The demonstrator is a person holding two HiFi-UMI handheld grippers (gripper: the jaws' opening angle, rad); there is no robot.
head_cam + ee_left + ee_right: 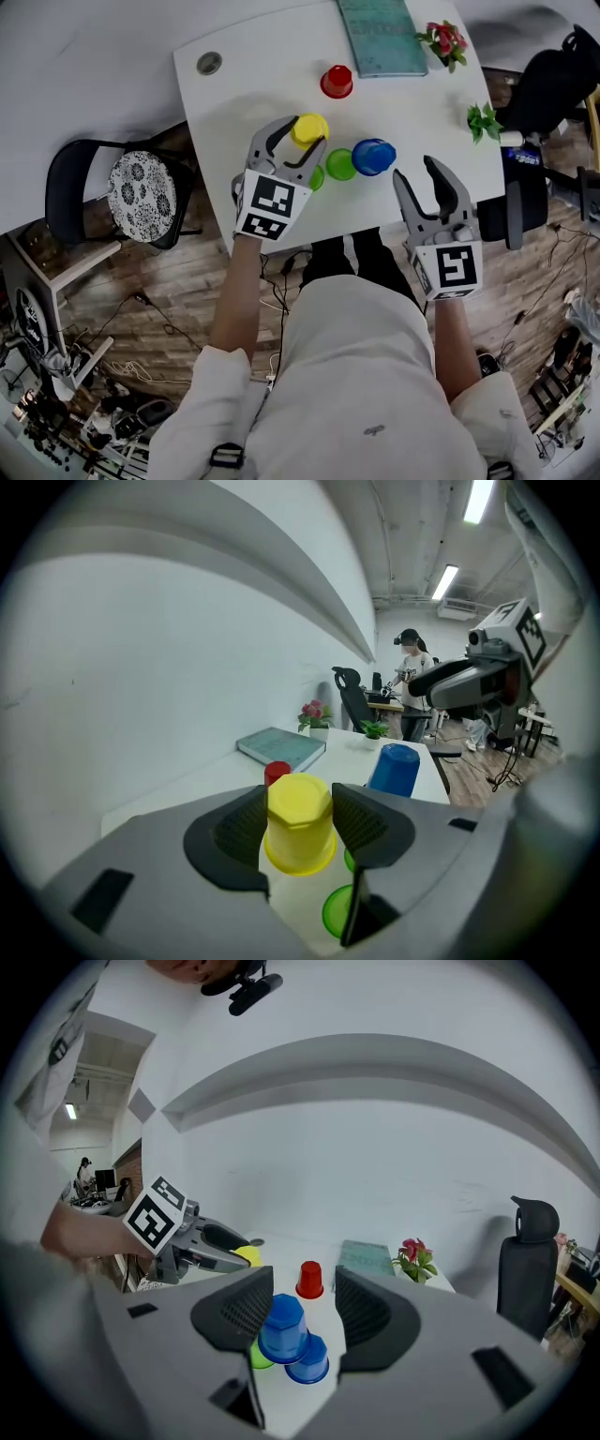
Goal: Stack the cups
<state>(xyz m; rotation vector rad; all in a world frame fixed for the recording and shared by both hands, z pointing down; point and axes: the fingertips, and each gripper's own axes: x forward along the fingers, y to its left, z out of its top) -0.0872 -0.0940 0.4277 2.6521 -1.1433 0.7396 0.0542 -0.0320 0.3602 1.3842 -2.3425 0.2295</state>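
Carrying the 1st cup is the step in hand: the left gripper (pixel 302 134) has its jaws pressed on both sides of the upside-down yellow cup (pixel 299 822), which hangs clear of the white table (pixel 253 56); the right gripper (pixel 416 171) stands with jaws apart and nothing in them, just short of the 2 blue cups (pixel 373 157), which sit touching each other on the table; 2 green cups (pixel 340 164) sit just beside the blue ones, close under the yellow cup; a red cup (pixel 337 81) stands apart, nearer the book (pixel 380 36); no stack looks built yet; the next move, I judge, calls for bringing the yellow cup over 1 standing cup, lining its rim over that base, lowering squarely and only then letting go; a tilted descent could knock the neighbours.
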